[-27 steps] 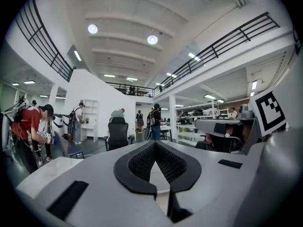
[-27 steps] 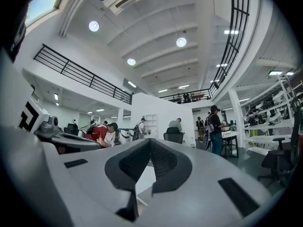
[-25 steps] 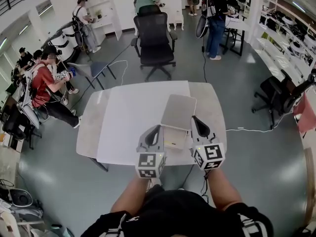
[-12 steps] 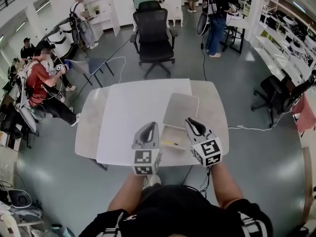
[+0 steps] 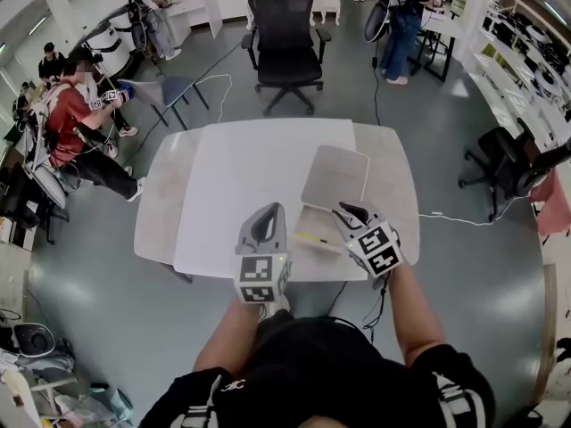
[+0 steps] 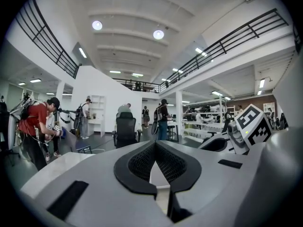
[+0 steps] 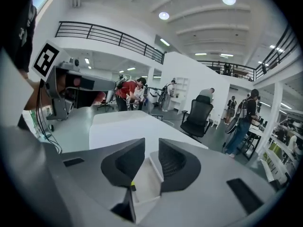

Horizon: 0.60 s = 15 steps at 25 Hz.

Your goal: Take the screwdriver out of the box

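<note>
While your right gripper (image 7: 151, 156) hangs at the near edge of the table, its two dark jaws stand a little apart with nothing between them. Through the gap you look down into the open box (image 7: 146, 176). Low in that gap, against the left jaw, shows a small yellow and black bit, likely one end of the screwdriver (image 7: 132, 184).

Your left gripper (image 6: 155, 146) shows its jaws meeting at the tips, holding nothing. It points out across the room rather than down at the box.

In the head view the box sits on the near right part of the white table (image 5: 223, 176), with its lid (image 5: 335, 175) lying open on the far side. A thin yellow streak there, the screwdriver (image 5: 309, 236), lies along the near side of the tray, and its long axis seems to run left to right.

The right gripper (image 5: 351, 210) is just beside the box's right edge; the left gripper (image 5: 267, 218) is near its left edge. So the tool lies below and to the left of the right jaws, and I judge that hand the nearer.

The jaws hide most of the screwdriver in the right gripper view, and in the head view it is too small to tell handle from tip
</note>
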Each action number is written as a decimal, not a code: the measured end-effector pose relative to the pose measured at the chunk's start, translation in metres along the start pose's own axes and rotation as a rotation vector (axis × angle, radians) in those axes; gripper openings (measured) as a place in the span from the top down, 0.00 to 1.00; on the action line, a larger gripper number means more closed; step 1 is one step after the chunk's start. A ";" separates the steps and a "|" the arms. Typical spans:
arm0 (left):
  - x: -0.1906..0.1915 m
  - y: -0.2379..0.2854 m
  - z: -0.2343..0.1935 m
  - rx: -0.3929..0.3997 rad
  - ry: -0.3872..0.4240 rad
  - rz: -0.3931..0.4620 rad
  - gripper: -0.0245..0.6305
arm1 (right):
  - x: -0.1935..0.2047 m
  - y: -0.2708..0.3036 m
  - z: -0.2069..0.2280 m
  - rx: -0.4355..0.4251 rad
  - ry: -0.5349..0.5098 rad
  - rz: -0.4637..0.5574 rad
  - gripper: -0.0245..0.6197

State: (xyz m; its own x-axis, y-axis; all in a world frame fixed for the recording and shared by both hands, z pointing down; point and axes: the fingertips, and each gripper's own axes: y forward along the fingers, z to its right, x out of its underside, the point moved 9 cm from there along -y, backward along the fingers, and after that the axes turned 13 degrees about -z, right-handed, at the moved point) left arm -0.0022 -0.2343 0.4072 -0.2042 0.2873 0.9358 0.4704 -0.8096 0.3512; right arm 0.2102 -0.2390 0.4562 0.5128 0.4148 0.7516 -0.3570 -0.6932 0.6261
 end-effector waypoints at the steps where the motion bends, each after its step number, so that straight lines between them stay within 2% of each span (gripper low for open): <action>1: 0.003 -0.001 -0.002 -0.005 -0.005 -0.008 0.94 | 0.002 0.005 -0.002 -0.010 -0.008 -0.016 0.88; 10: 0.013 -0.010 -0.014 -0.038 -0.031 -0.024 0.94 | 0.019 0.044 -0.007 -0.084 -0.048 -0.133 0.86; 15: 0.020 -0.016 -0.022 -0.065 -0.043 -0.027 0.94 | 0.035 0.068 -0.010 -0.162 -0.089 -0.227 0.85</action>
State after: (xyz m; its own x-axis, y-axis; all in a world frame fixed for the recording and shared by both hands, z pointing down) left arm -0.0323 -0.2272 0.4194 -0.1785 0.3302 0.9269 0.4081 -0.8323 0.3751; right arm 0.1956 -0.2656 0.5272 0.6578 0.4902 0.5718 -0.3417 -0.4824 0.8066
